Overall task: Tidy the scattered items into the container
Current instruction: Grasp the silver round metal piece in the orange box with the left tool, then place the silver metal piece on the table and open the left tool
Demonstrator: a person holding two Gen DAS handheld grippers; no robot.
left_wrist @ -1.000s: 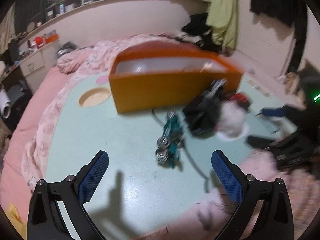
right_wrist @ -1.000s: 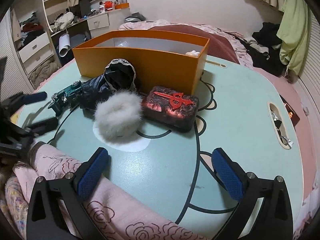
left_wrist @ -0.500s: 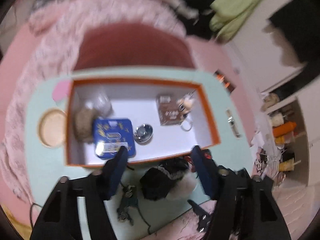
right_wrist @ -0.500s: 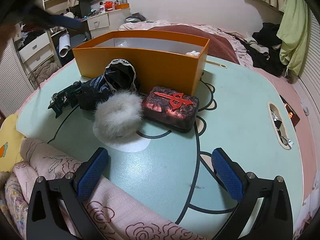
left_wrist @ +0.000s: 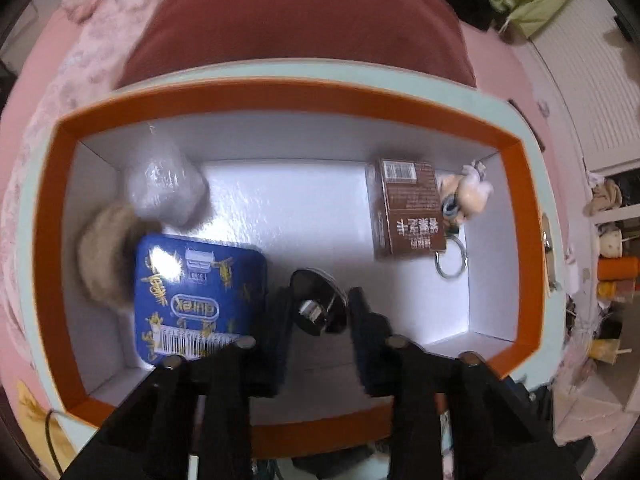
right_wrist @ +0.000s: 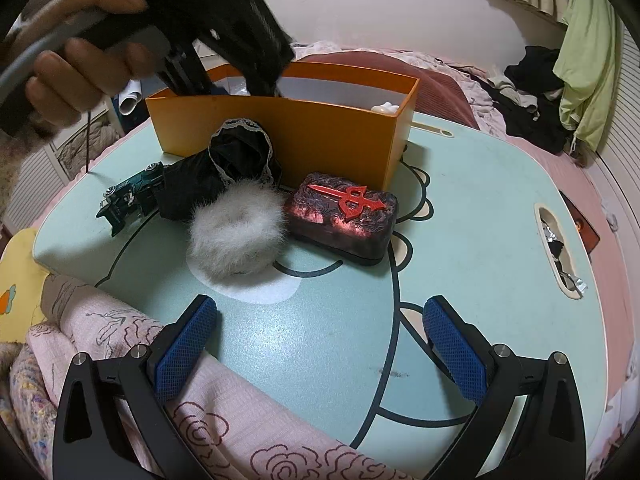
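Container: an orange box (right_wrist: 304, 128) with white inner walls stands on a pale green counter (right_wrist: 472, 248), itself resting on a pink-covered bed. Seen from above, the box already holds a blue tin (left_wrist: 196, 300), a brown carton (left_wrist: 408, 208), a clear wrapped bundle (left_wrist: 164, 188), a tan fluffy piece (left_wrist: 104, 256), a small doll keyring (left_wrist: 464, 200) and a small dark round metal dish (left_wrist: 316, 300).

On the counter in front of the box, four things are not yet tidied: a dark case with a red dagger emblem (right_wrist: 344, 216), a white fluffy ring (right_wrist: 238, 236), a black lace-trimmed cloth (right_wrist: 224, 168) and a teal toy car (right_wrist: 132, 196).

The left hand-held gripper (left_wrist: 318, 320), carried by a hand (right_wrist: 80, 68), points steeply down into the box. Its jaws are closing, with the dish in line between them; whether they touch it cannot be told.

The right hand-held gripper (right_wrist: 320, 344) hangs released over the near counter edge, nothing between its jaws.

Judged step: between placements. The next move likely calls for a reach to one of the four loose things, the dagger case being nearest the right gripper.
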